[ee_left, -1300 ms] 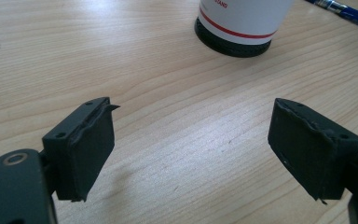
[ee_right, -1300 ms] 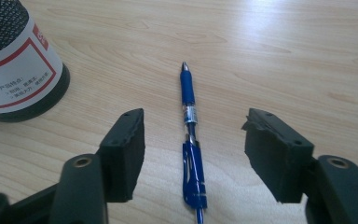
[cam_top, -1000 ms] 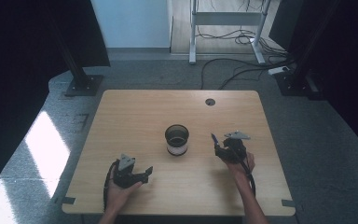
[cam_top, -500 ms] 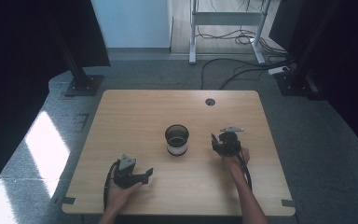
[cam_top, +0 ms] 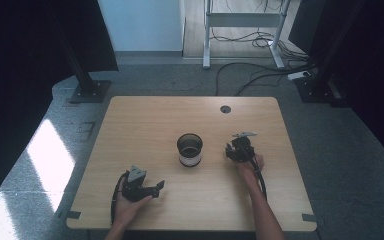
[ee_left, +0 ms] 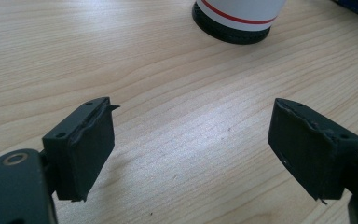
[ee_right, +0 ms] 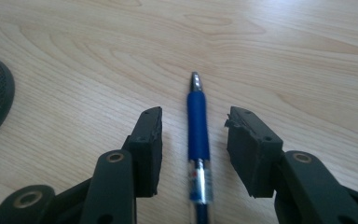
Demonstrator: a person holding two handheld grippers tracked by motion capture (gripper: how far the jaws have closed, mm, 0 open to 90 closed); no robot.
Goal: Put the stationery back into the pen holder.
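Although the left gripper (cam_top: 156,186) is held nearest, at the near-left part of the table (cam_top: 145,120), nothing is carried in it — its jaws are seen apart over bare wood, released and idle. Farther in and to the right, the right gripper (cam_top: 230,150) is lowered over a blue pen (ee_right: 198,126), which lies flat on the wood just right of the cup (cam_top: 189,149). The right jaws have just been closing, with the pen between them; a gap is left on each side, so no grasp is made yet.

The pen is judged light, stiff and slim, so little force should be needed. Its round barrel may be expected to roll or slip if pinched off-centre. The blue rubber sleeve is judged the best place to take hold — more friction is offered there than on the clear, glossy barrel nearer the camera or on the metal tip at the far end. Beyond the pen, the dark-based cup stands upright near the table's middle, open at the top.
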